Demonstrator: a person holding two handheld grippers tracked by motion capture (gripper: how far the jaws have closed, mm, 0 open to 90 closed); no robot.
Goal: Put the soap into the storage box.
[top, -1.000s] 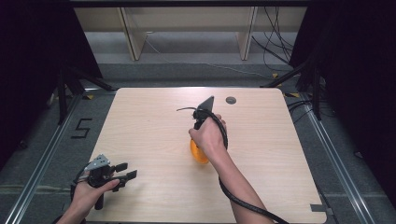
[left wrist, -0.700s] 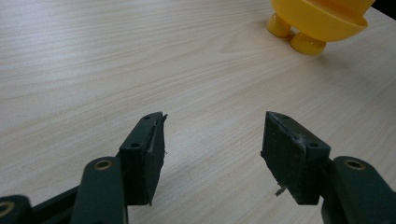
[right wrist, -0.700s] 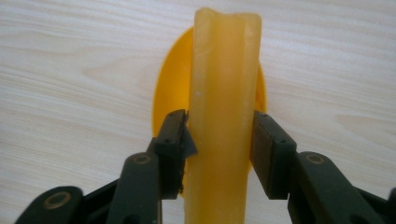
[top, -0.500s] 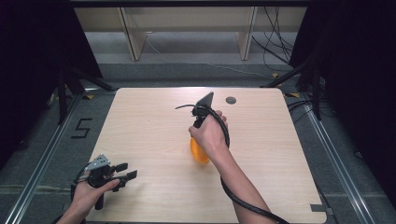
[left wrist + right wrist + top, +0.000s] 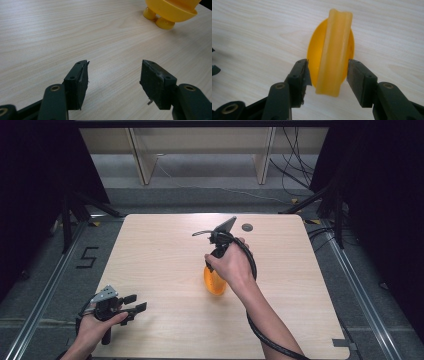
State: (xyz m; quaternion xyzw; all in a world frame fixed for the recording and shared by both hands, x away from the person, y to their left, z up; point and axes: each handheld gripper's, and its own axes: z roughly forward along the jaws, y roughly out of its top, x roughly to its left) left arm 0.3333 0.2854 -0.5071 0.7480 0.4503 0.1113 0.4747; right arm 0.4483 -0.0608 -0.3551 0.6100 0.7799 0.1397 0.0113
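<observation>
The orange-yellow container [image 5: 214, 281] stands on the wooden surface [image 5: 165, 250] near its middle, a little toward the right edge; in the right gripper view it is an oval yellow bowl [image 5: 331, 53] with a paler ridged bar [image 5: 334, 50] running across its top; in the left gripper view its underside shows small rounded feet [image 5: 163, 23] resting on the wood.

The right hand-held gripper [image 5: 216, 256] hangs directly above the container, pointing down, with the person's right hand [image 5: 234, 265] wrapped around it and its black cable [image 5: 260, 335] trailing back toward the near edge; its jaws have just been opening and now stand spread on either side of the bar; in the right gripper view a gap shows between each pad and the bar, so nothing is pinched; the bar lies between the jaws without being pressed.

The left hand-held gripper [image 5: 135, 306] rests at the near left corner of the surface, held by the left hand [image 5: 97, 325]; its jaws are spread with only bare wood between them, and they point toward the container, which is well apart from them.

A small dark disc [image 5: 247, 227] lies near the far edge, toward the right.
</observation>
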